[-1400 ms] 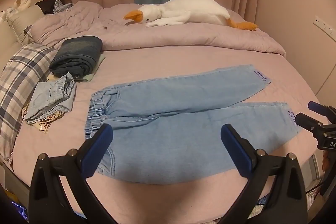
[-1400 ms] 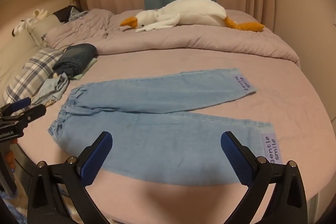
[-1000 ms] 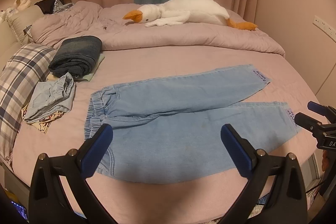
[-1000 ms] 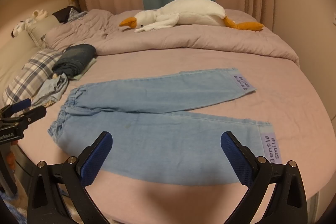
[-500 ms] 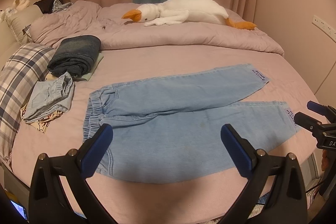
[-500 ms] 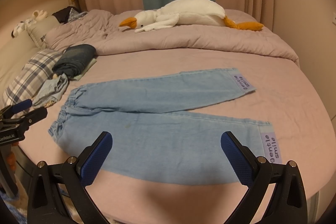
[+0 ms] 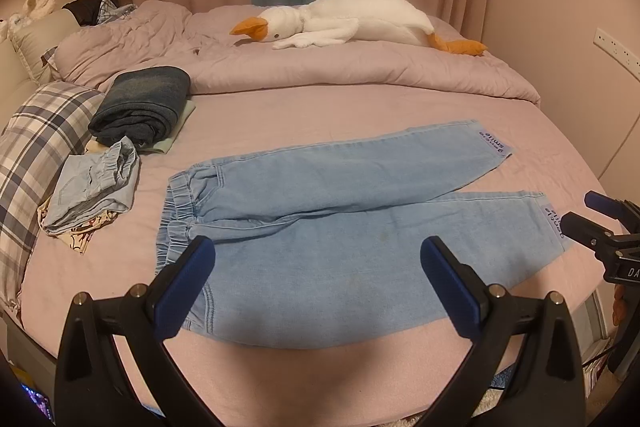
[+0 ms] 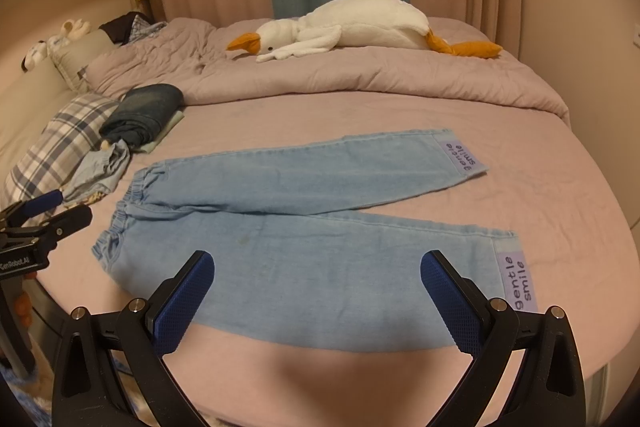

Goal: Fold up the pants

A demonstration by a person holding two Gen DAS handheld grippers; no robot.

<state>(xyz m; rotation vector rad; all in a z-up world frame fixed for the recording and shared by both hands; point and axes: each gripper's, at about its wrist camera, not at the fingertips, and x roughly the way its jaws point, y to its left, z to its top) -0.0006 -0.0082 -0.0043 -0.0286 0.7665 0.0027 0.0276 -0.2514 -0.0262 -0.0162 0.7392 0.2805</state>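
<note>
The light blue pants [image 7: 340, 223] lie flat on the bed [image 7: 360, 111], their long axis running left to right across both grippers' view: waistband [image 7: 180, 211] to the left, cuffs [image 8: 514, 283] to the right, the two legs slightly splayed. The left gripper [image 7: 318, 287] hovers nearer the waistband end, the right gripper [image 8: 318, 291] nearer the cuffs. Both are spread wide and empty, held short of the near leg's edge.
</note>
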